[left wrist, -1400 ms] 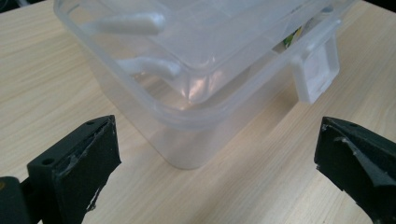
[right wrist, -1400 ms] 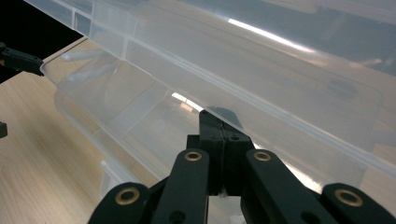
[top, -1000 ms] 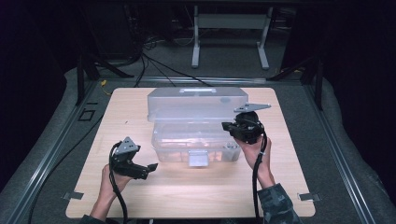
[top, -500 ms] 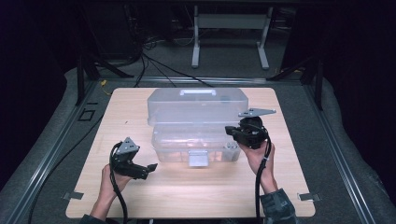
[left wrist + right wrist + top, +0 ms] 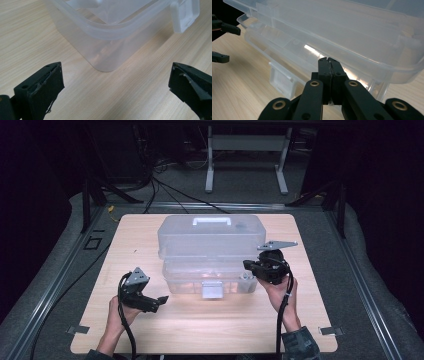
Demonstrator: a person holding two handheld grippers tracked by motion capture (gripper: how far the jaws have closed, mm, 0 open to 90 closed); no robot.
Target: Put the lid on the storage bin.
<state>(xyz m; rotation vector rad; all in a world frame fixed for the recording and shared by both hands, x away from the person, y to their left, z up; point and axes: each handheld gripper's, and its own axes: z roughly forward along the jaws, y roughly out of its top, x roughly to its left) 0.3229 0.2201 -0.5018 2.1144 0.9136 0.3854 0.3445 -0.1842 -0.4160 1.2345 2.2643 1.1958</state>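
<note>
Right gripper view alone reveals the right tool (image 5: 329,61) clenched empty; left tool (image 5: 112,87) gapes released.

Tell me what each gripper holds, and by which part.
Nothing is held. The left gripper is open, short of the box. The right gripper has its fingers shut together with nothing between them, at the box's front rim.

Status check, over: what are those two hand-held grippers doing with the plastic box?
Left hand-held gripper open, short of the box's front corner. Right hand-held gripper shut, empty, tips at the rim under the raised lid. Nothing in the way.
</note>
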